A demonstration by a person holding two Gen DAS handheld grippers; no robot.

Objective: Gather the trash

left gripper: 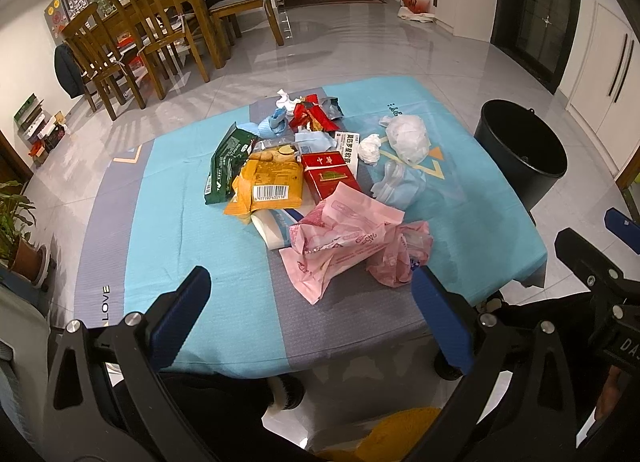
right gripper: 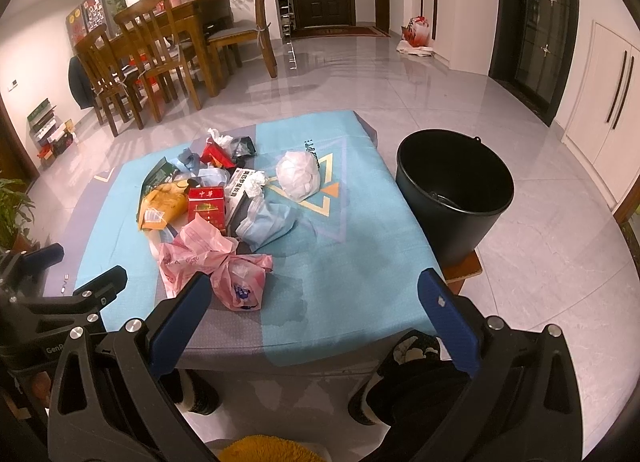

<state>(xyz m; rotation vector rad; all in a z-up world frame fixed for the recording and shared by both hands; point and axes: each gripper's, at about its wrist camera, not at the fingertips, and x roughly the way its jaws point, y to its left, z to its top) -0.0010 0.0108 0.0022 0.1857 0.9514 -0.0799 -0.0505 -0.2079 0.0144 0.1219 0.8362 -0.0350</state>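
Note:
A pile of trash lies on a low table with a blue-grey cloth (left gripper: 180,182) (right gripper: 352,246): a pink plastic wrapper (left gripper: 344,238) (right gripper: 200,250), a red cigarette box (left gripper: 328,178) (right gripper: 206,208), an orange snack bag (left gripper: 272,186), a green bag (left gripper: 228,162), a blue face mask (left gripper: 398,182) (right gripper: 266,222) and a white crumpled bag (left gripper: 408,138) (right gripper: 298,176). A black bucket (left gripper: 524,158) (right gripper: 454,190) stands right of the table. My left gripper (left gripper: 312,294) is open and empty at the table's near edge. My right gripper (right gripper: 316,302) is open and empty, also at the near edge.
A wooden dining table with chairs (left gripper: 160,22) (right gripper: 160,46) stands at the back left. A potted plant (left gripper: 16,230) is at the left. Cabinets (right gripper: 600,102) line the right wall. Shiny tiled floor surrounds the table. My feet show under the near edge.

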